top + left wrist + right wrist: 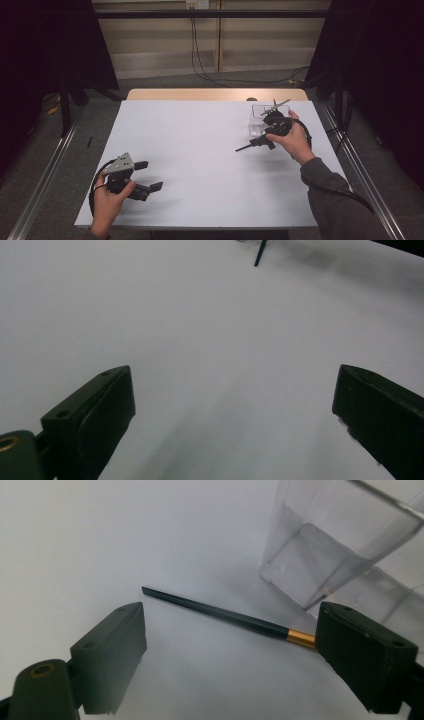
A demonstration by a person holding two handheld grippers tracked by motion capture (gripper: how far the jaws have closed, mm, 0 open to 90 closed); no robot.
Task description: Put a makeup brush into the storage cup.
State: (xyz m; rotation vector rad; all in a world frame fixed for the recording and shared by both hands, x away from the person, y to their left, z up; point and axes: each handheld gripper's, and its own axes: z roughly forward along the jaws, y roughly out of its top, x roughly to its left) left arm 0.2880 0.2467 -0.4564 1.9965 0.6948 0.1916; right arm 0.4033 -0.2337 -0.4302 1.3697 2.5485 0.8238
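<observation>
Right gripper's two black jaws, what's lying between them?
In the right gripper view, a thin black stick with a gold band lies on the white table between the open jaws.

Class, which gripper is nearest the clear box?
The right gripper, beside the clear box; the left gripper sits far across the white table.

White table top (200, 150) with a pale wooden strip along its far edge (200, 94), grey floor around it, metal rails (40, 185) at both sides, black cables (200, 65) trailing across the floor behind, beige wall panels beyond, dark curtains left and right
</observation>
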